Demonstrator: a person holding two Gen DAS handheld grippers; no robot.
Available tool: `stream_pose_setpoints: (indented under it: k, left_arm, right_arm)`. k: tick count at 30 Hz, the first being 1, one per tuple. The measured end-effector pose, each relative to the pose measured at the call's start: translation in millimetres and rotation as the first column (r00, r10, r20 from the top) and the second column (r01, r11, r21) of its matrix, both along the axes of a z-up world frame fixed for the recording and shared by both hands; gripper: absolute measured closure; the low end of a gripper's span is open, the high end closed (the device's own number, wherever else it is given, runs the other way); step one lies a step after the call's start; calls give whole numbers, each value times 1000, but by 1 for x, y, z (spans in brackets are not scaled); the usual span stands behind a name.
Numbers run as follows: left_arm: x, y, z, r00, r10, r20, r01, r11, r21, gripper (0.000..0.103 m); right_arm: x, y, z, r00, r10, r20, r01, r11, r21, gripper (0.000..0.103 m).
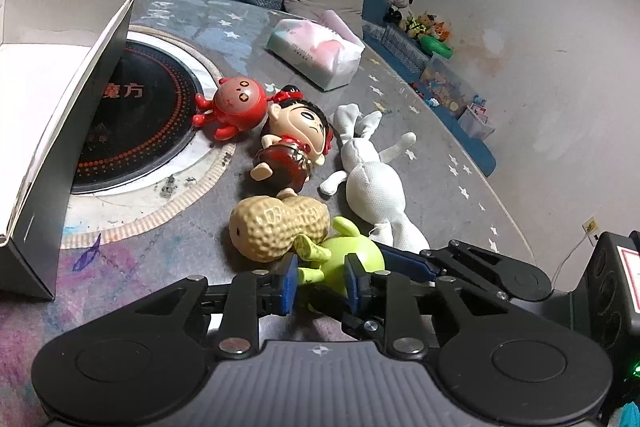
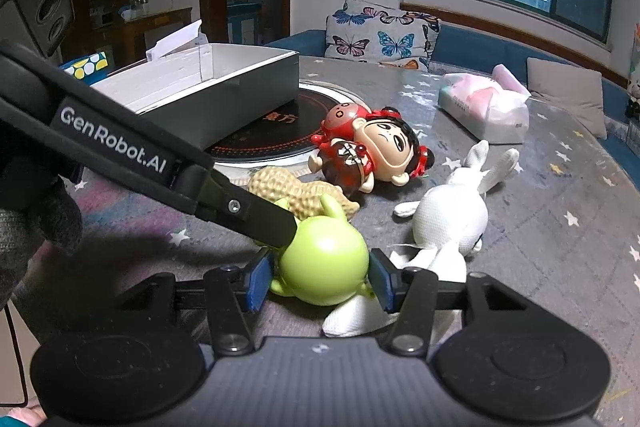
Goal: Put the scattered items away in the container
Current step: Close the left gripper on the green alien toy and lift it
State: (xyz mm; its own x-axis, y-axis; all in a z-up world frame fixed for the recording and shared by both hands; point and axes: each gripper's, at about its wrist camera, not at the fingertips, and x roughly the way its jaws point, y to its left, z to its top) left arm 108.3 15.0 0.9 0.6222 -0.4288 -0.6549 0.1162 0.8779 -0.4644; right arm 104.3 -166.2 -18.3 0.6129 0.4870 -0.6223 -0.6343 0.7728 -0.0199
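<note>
Grey table [image 2: 540, 211]: star-printed cover; carried all the items and an inset black cooktop [image 1: 136, 119].
Container [image 2: 224, 95]: open grey box with white interior, resting partly on the cooktop, well apart from both grippers; appeared to hold no toys.
Tissue pack [image 1: 316, 51]: lay beyond the toys, untouched.
White plush rabbit [image 2: 448, 215]: lay flat, part of it under the right gripper.
Doll in red [image 1: 296, 143]: on its back, touching the red crab toy [image 1: 234, 107].
Peanut toy [image 1: 276, 227]: lay against the green toy.
Green toy [image 2: 324, 263]: on the table, nearest both grippers.
Right gripper [image 2: 320, 281]: jaws spread, pads either side of the green toy, slight gaps visible.
Left gripper [image 1: 322, 279]: jaws apart around the toy's stubby limbs; contact could not be confirmed.
Step in hand: judged first pickup, grasp not yet made.
Next move: closing on the round body, lifting clear of the peanut, carrying to the box.
</note>
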Motion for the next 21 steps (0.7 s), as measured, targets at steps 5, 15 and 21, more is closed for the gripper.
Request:
stream_pose_setpoints:
  k: [5,15,21]
  left_arm:
    - [2,6,-2,1000,16,-4,-16,999,-44,76]
    - [-6,13,-1,1000,20,-4,-20,998,-66,76]
    - [-23,27,23,997,51,55,-48,997,-55,77]
  right_arm:
    - [0,-1,1,1000,-4,-6,4,1000,15,54]
    - [-7,1,4,1000,-7,-10,7,1000,30,54]
    - [-12,12,24,999,31,26,-32,999,43,54]
